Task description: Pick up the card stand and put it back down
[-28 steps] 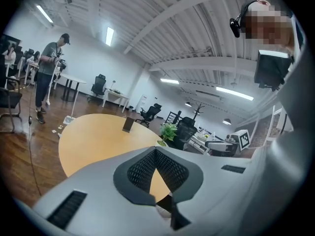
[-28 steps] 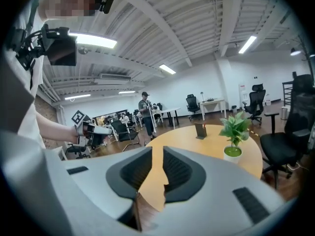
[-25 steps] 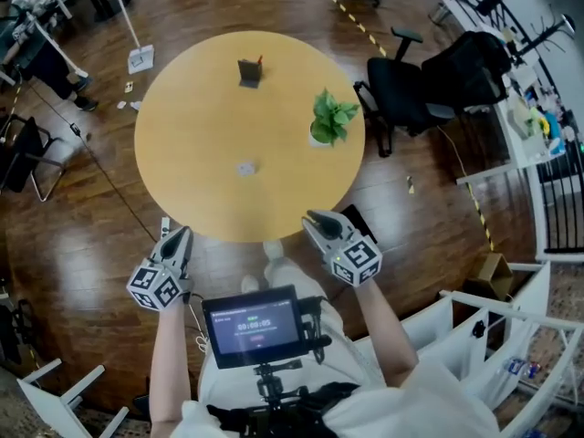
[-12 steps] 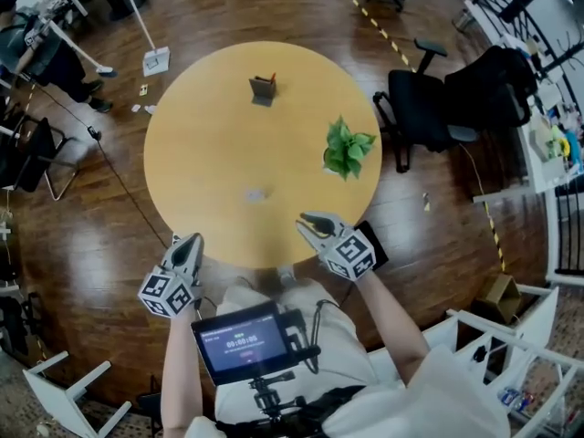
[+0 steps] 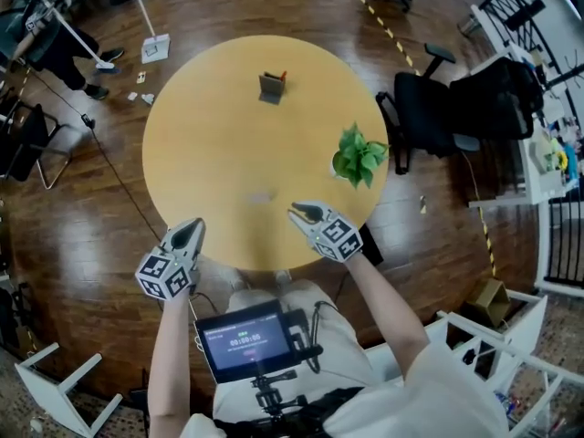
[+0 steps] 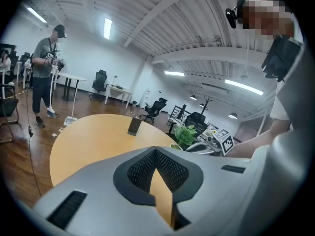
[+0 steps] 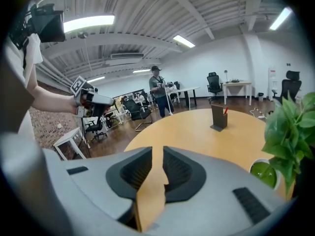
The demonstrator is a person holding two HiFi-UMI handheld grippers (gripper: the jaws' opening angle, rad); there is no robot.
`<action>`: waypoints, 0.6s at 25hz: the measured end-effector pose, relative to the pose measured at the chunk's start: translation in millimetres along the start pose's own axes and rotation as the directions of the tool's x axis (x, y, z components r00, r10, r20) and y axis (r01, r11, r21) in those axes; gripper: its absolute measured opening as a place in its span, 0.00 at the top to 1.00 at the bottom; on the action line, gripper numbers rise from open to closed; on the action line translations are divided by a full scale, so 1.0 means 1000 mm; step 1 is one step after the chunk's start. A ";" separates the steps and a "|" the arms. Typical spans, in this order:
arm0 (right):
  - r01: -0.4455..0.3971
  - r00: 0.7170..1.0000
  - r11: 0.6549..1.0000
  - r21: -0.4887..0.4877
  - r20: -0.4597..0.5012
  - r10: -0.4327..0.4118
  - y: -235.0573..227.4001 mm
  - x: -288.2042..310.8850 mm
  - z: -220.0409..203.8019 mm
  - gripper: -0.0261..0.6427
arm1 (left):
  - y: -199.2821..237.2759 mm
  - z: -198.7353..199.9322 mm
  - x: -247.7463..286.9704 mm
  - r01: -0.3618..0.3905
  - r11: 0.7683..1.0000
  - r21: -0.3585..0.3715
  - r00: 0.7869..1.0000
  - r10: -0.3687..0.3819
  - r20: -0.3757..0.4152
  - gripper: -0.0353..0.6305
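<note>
Head view: a person stands at the near edge of a round wooden table (image 5: 210, 153) in an open office, a marker-cubed gripper in each hand. The left gripper (image 5: 193, 224) hangs just off the table's near rim. The right gripper (image 5: 297, 212) reaches in over the near part of the tabletop. The card stand (image 5: 271, 87), dark and upright with a small red item at its side, sits on the far part of the table, well apart from both grippers. A potted plant (image 5: 359, 156) stands at the table's right edge, and a small pale object (image 5: 260, 196), too blurred to identify, lies near the table's middle. A black office chair (image 5: 429, 117) is parked beyond the table's right side. Left gripper view: the jaws are clenched tip to tip with nothing caught in them; past them the card stand rises on the far side of the tabletop, and a standing person (image 6: 44, 77) is seen beyond the table's left side. Right gripper view: the jaws stand released, a narrow slot between them showing only bare tabletop; the card stand sits untouched farther across the table, with the plant's leaves at the table's right.
</note>
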State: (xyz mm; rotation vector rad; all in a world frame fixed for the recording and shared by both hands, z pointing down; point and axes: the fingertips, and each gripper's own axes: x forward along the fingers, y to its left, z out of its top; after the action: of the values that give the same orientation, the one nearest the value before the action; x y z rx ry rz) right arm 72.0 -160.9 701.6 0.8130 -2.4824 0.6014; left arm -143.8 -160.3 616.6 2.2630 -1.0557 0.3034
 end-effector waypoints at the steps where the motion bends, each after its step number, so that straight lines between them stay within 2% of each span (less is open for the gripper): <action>1: -0.004 1.000 1.000 -0.004 -0.014 0.004 -0.004 0.007 -0.004 0.85 | 0.004 0.001 0.002 0.000 1.000 -0.002 1.000 0.000 -0.002 0.96; 10: -0.040 0.988 0.999 0.033 -0.150 0.044 -0.031 0.063 -0.056 0.79 | 0.018 0.002 0.021 0.008 1.000 -0.005 0.999 -0.008 -0.049 0.96; 15: -0.062 0.978 0.998 0.034 -0.199 0.068 -0.040 0.091 -0.075 0.79 | 0.016 0.004 0.029 0.021 1.000 -0.002 0.997 -0.021 -0.068 0.96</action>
State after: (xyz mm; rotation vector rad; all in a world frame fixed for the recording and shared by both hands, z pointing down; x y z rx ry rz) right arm 52.7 -189.8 820.8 0.6491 -2.3284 0.7053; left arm -136.4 -188.4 633.1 2.2452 -0.9966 0.3678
